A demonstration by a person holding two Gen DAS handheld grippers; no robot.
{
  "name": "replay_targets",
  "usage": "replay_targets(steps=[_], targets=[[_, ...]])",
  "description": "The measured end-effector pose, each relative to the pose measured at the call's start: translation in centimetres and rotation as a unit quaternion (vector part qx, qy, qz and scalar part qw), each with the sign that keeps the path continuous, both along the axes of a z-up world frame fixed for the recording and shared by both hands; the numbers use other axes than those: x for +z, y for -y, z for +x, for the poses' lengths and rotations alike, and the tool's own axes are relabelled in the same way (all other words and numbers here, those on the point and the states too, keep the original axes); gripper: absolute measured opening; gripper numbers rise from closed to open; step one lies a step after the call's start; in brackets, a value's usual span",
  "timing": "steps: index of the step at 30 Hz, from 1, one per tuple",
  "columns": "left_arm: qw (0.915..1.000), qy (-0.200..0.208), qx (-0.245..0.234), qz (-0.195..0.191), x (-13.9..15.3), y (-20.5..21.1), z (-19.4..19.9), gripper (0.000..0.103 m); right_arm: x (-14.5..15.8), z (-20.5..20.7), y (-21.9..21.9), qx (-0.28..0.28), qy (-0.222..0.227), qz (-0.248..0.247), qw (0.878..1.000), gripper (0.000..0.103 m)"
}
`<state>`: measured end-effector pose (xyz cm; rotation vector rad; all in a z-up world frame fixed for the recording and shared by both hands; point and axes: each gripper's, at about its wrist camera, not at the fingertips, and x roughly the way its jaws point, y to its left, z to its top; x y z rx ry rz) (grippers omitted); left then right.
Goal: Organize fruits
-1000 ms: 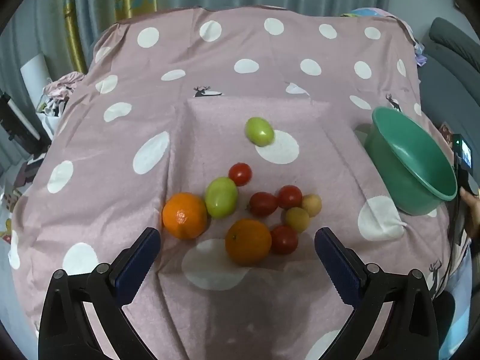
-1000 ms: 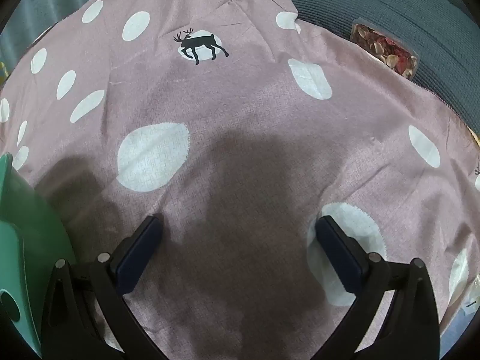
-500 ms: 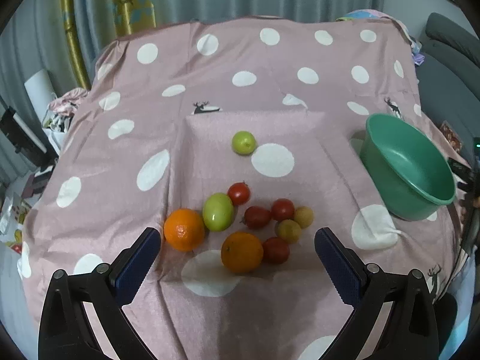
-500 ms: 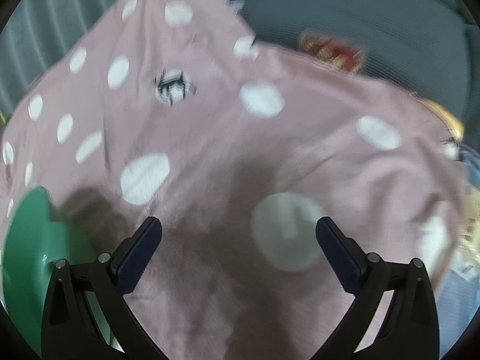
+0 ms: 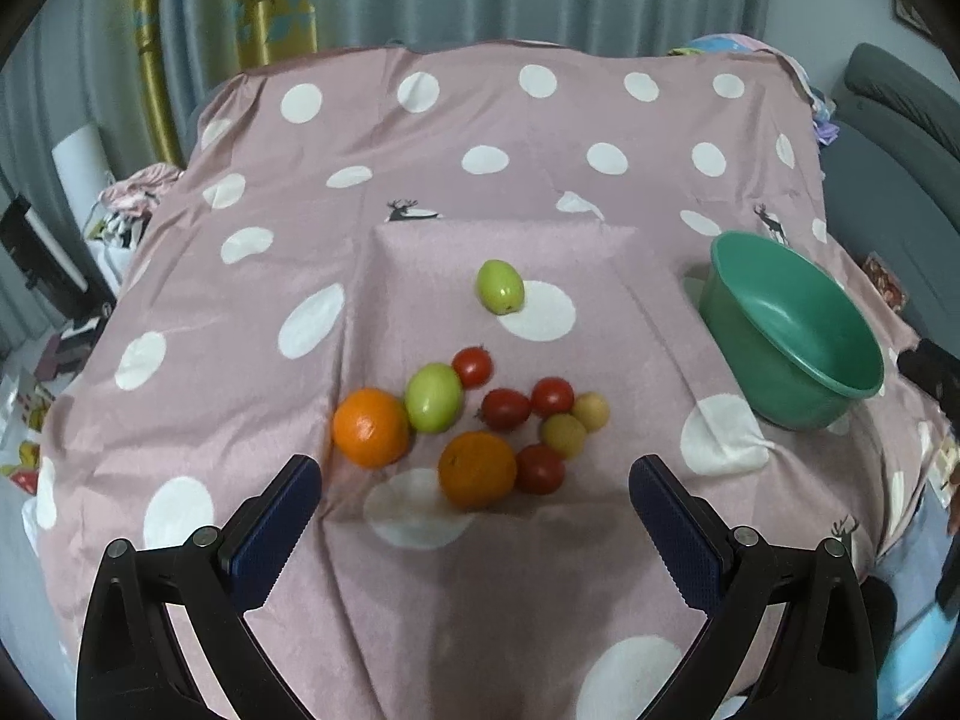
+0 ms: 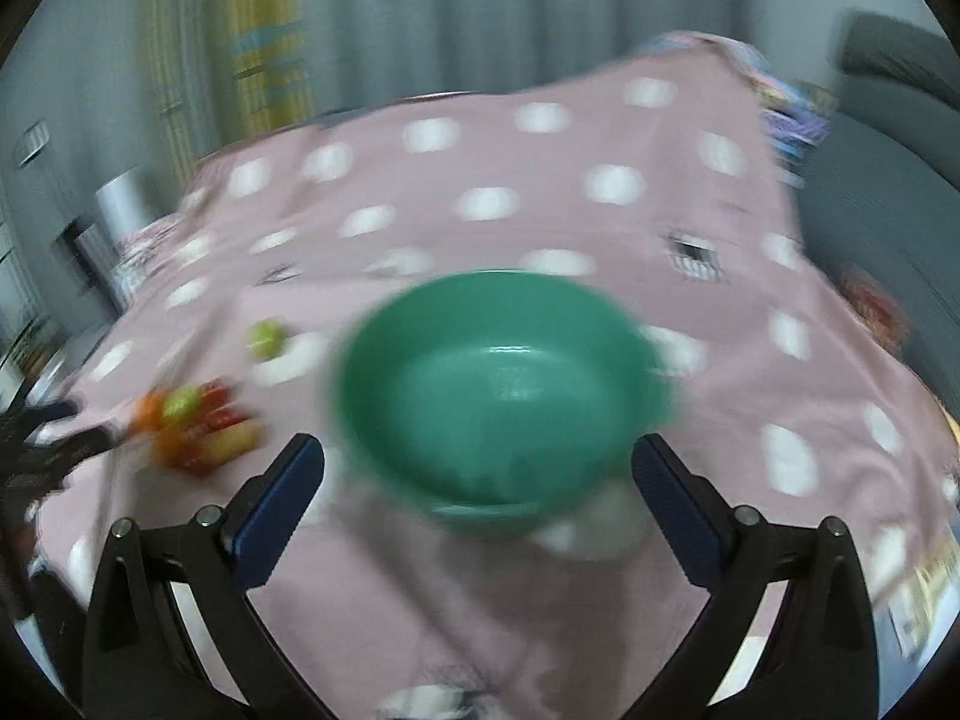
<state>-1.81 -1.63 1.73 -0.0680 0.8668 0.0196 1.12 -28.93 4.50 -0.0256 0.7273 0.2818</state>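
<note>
Pink polka-dot cloth (image 5: 420, 192) covers your table, grey curtains behind. Ahead of your left gripper (image 5: 474, 498), jaws spread wide and empty, sit two oranges (image 5: 371, 427) (image 5: 477, 469), two green fruits (image 5: 433, 397) (image 5: 500, 286), four red tomatoes (image 5: 473, 366) (image 5: 506, 409) (image 5: 552, 396) (image 5: 539, 468) and two yellowish fruits (image 5: 563, 435) (image 5: 591, 411). One empty green bowl (image 5: 792, 324) stands at 2 o'clock from the cluster. Your right gripper (image 6: 477, 477), also wide and empty, has swung around since a second ago: the bowl now fills its blurred view centre, with what looks like the fruit pile at 9 o'clock.
</note>
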Motion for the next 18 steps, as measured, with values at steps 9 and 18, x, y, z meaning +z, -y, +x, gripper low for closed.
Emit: replay_targets(steps=[9,18], targets=[[0.9995,0.014,0.026,-0.014,0.9,-2.2,-1.4,0.102,-0.8,-0.1,-10.0,0.117,-0.037,-0.003,0.992,0.103],[0.9993,0.026,0.021,-0.015,1.0,-3.3,-1.9,0.102,-1.2,-0.1,-13.6,0.141,-0.05,0.003,0.989,0.103]])
